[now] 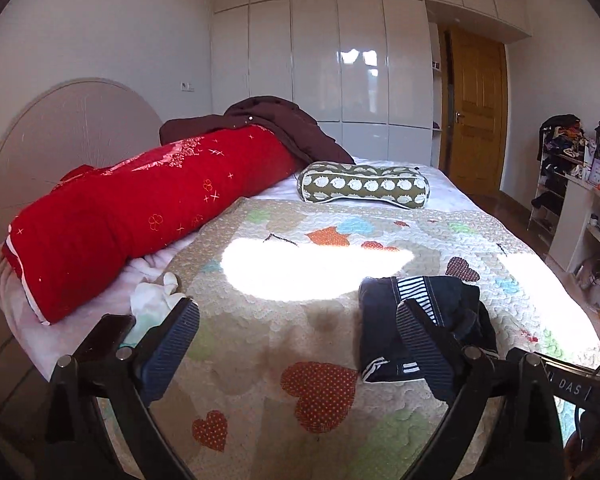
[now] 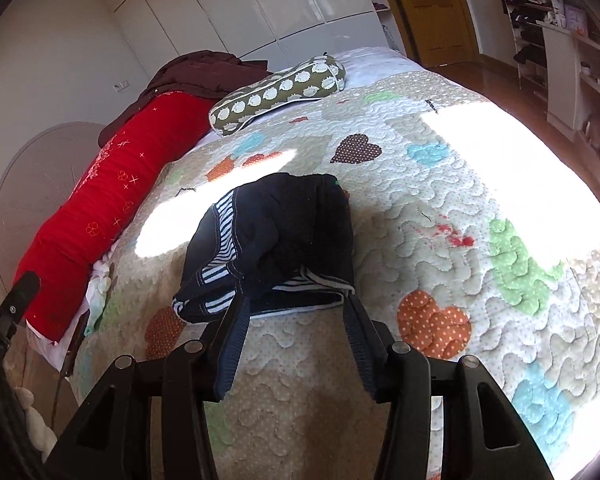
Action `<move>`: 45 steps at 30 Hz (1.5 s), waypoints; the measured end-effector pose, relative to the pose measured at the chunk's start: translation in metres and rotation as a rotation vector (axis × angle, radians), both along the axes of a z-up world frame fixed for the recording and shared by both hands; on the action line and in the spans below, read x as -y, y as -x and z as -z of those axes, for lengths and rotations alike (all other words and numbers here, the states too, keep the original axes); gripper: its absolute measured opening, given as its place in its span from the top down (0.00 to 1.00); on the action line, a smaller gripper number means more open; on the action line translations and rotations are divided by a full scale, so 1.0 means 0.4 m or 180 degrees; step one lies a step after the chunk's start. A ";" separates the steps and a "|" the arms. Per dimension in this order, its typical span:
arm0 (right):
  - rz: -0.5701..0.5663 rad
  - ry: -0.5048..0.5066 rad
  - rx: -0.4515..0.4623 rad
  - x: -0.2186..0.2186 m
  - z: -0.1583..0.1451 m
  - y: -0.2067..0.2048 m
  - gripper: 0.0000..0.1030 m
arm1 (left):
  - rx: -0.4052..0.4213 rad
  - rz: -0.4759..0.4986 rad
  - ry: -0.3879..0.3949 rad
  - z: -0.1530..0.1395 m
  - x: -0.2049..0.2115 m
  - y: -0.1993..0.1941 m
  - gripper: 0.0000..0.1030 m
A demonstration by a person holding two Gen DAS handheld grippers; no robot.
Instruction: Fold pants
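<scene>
The dark navy pants [image 1: 420, 320] with striped lining lie folded in a small bundle on the quilt [image 1: 284, 360]. My left gripper [image 1: 296, 316] hovers above the quilt with its jaws wide apart and nothing between them; the pants lie just behind its right finger [image 1: 416, 344]. In the right wrist view the pants [image 2: 276, 232] lie straight ahead. My right gripper [image 2: 295, 300] stands half open, its fingertips at the bundle's near edge, one on each side of that hem. The pads do not visibly press on the cloth.
A long red bolster [image 1: 140, 216] lies along the bed's left side with a dark brown garment [image 1: 276, 124] behind it. A green patterned pillow [image 1: 364, 184] sits at the far end. White wardrobes, a wooden door [image 1: 476, 112] and cluttered shelves [image 1: 572, 176] stand beyond.
</scene>
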State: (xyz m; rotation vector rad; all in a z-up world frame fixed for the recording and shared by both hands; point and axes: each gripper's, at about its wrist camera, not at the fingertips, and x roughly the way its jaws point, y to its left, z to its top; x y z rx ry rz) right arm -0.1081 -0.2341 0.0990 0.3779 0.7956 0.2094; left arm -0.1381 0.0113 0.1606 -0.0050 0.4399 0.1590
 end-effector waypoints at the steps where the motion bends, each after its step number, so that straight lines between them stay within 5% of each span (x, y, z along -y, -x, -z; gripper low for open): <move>1: 0.0017 0.0041 0.0009 -0.003 -0.002 0.013 0.48 | 0.0050 -0.0020 -0.0005 -0.010 0.000 0.015 0.02; 9: 0.0010 0.0314 0.0121 -0.034 -0.027 0.083 0.43 | -0.0058 -0.0072 -0.0006 -0.046 0.006 0.064 0.00; 35: 0.0078 0.0673 -0.0012 -0.051 0.014 0.075 0.37 | -0.0612 0.0252 0.0114 0.056 0.036 0.017 0.00; 40: 0.0134 0.0682 -0.0101 -0.038 0.039 0.064 0.37 | -0.0867 0.0286 0.0114 0.135 0.034 -0.032 0.00; 45: 0.0083 0.0609 -0.0076 -0.021 0.028 0.010 0.37 | -0.1449 0.0271 0.0119 0.298 0.020 -0.103 0.00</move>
